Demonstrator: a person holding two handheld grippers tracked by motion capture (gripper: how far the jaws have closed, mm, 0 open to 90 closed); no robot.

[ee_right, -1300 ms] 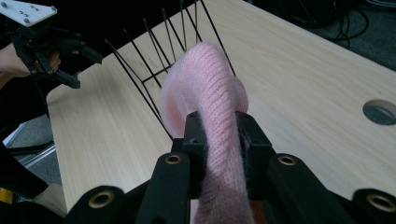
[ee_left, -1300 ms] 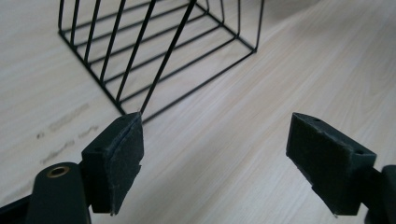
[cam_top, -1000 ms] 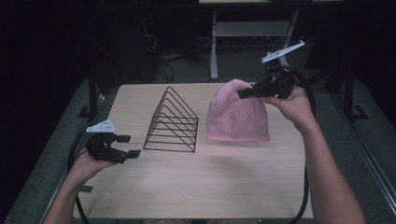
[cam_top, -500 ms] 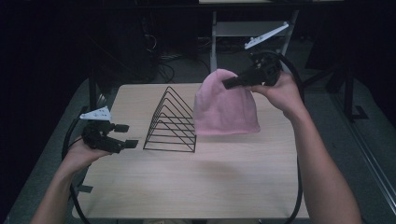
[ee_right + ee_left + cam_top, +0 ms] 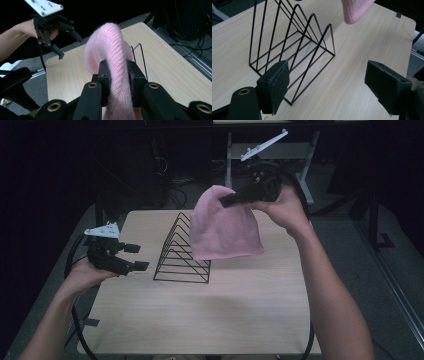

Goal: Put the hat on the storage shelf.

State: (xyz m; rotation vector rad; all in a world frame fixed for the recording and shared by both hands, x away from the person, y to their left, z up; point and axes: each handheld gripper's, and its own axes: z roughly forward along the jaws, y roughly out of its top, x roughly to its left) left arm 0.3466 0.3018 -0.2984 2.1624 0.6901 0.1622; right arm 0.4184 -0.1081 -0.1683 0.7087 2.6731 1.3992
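The right gripper (image 5: 227, 200) is clamping a fold at the crown of the pink knit hat (image 5: 225, 227), letting it hang free below the jaws so it can be carried over the wire rack (image 5: 182, 250). The left gripper (image 5: 137, 257), jaws spread wide and empty, is waiting just beside the rack's near end, probably to steady it. Compared with a second ago, the hat is hanging higher and nearer the rack, which now lies below and beyond the right gripper.

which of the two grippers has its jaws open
The left gripper, held beside the wire rack: its jaws stand wide apart with nothing between them. The right gripper is clamped on the pink beanie.
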